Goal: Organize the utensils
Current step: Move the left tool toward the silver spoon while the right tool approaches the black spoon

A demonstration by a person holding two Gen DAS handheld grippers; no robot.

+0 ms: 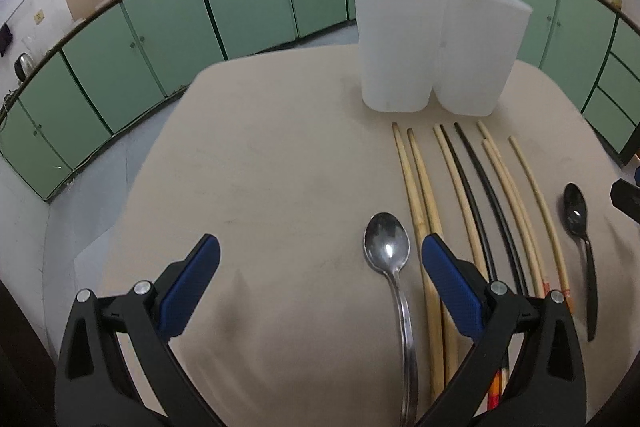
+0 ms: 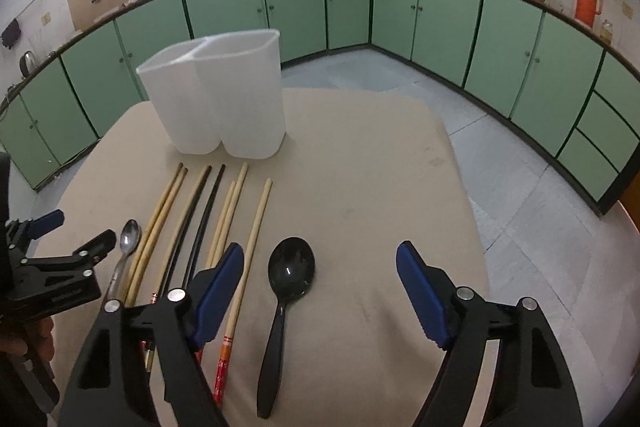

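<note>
Left wrist view: my left claw (image 1: pixel 320 259) is spread wide with nothing in it, low over the beige counter (image 1: pixel 260 167). Metal spoon (image 1: pixel 387 239) lies between its blue pads, closer to the right-hand pad (image 1: pixel 448 277), no contact visible. Chopsticks (image 1: pixel 472 187) lie in a row just right of the spoon, light wood ones plus two black, tips toward the white two-compartment holder (image 1: pixel 432 43), which stands upright at the counter's far side. Black spoon (image 1: pixel 576 215) lies past the chopsticks, far right.

Right wrist view: my right claw (image 2: pixel 320 267) is released too, jaws apart and gripping nothing. Black spoon sits between its pads, bowl toward the holder, nearer the left-hand pad (image 2: pixel 220 291); not touching. That pad overlaps the chopstick row, outermost stick just beside it. Left claw shows at the left edge beside the metal spoon. Both holder compartments look empty from this angle. Green cabinets (image 2: pixel 440 15) behind.
</note>
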